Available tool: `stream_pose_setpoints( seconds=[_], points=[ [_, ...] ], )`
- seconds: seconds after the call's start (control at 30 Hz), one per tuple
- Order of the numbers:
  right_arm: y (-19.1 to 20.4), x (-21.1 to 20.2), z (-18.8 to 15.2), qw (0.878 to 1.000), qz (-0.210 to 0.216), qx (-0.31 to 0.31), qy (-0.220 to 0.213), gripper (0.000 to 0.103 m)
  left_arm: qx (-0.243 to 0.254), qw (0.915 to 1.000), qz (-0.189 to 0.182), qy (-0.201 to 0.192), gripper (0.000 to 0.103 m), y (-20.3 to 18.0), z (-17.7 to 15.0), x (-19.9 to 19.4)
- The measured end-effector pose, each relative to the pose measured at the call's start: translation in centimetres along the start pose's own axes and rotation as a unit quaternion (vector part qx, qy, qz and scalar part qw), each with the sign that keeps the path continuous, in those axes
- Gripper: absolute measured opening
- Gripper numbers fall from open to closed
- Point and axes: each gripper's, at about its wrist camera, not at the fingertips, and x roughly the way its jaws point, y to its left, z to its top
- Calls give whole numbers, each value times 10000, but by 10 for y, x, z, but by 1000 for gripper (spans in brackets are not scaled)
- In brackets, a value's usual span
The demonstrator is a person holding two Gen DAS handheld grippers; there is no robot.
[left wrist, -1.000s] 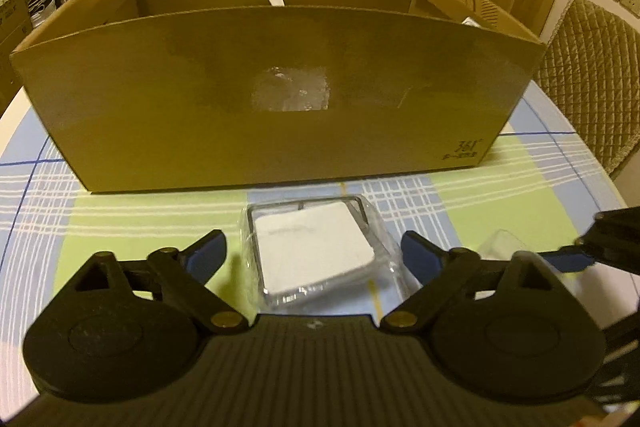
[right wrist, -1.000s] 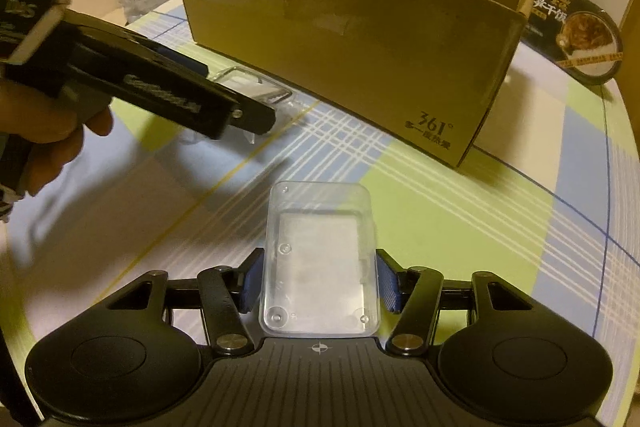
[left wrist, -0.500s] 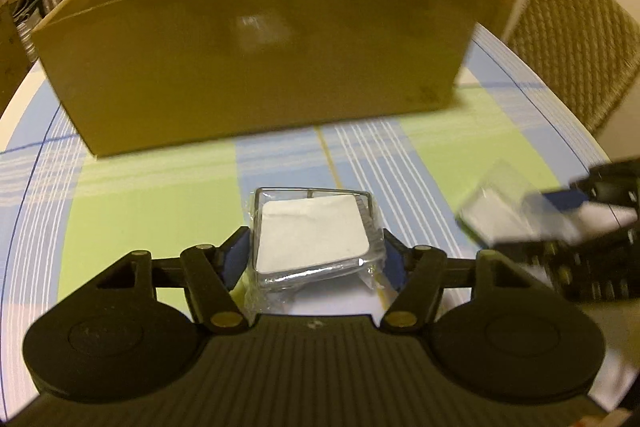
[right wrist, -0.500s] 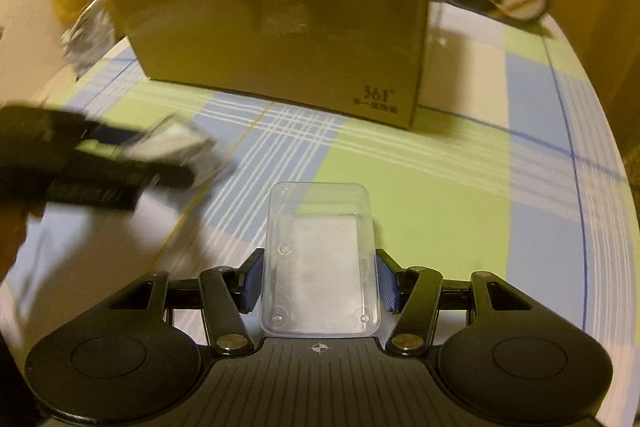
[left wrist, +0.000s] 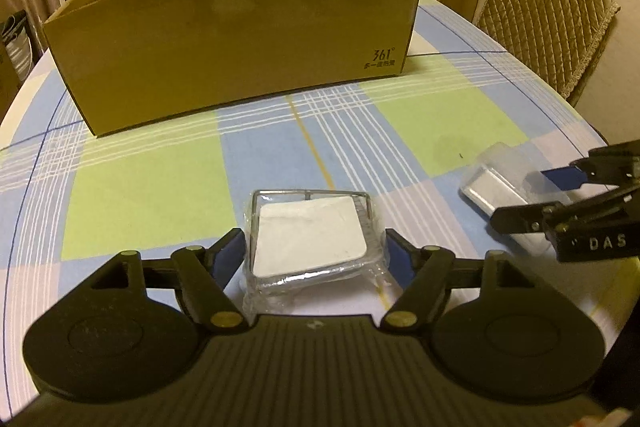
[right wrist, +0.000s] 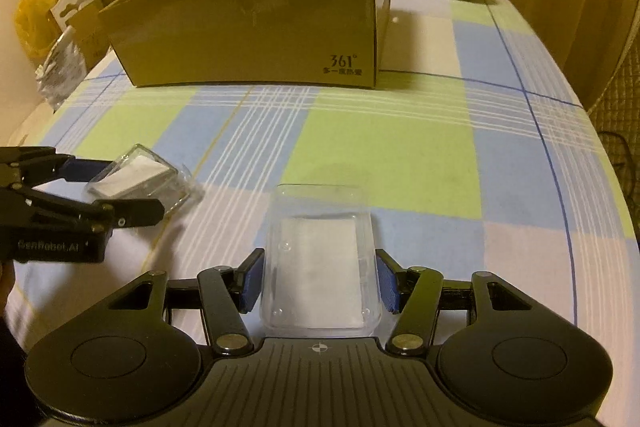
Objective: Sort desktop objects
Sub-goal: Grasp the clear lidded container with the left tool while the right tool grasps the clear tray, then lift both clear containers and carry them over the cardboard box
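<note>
Both tongs had drawn back from the cardboard box [left wrist: 236,27]: left tongs [left wrist: 314,255] clamped a wrapped white pad [left wrist: 310,235], right tongs [right wrist: 318,283] a clear plastic case [right wrist: 320,259], neither yet boxed.

Both wrist fisheyes sit low over the checked tablecloth [left wrist: 152,187], looking forward past their own fingers toward the cardboard box [left wrist: 240,27] in the upper frame, each catching the other gripper at its edge, right side and left side respectively.
</note>
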Motion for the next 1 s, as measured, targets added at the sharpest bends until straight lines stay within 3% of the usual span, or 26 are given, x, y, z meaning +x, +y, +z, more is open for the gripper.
stream_pose_setpoints(
  seconds=[0.27, 0.57, 1.0],
  points=[
    [3, -4, -8, 9990, -94, -26, -434, 66, 205, 9997, 118, -89, 75, -4, -2, 8],
    [11, 6, -15, 9986, -161, -255, -437, 66, 188, 9997, 164, -58, 74, -3, -7, 14],
    [12, 5, -20, 9985, -213, -170, -473, 66, 117, 9998, 128, -119, 63, -2, -10, 14]
  ],
)
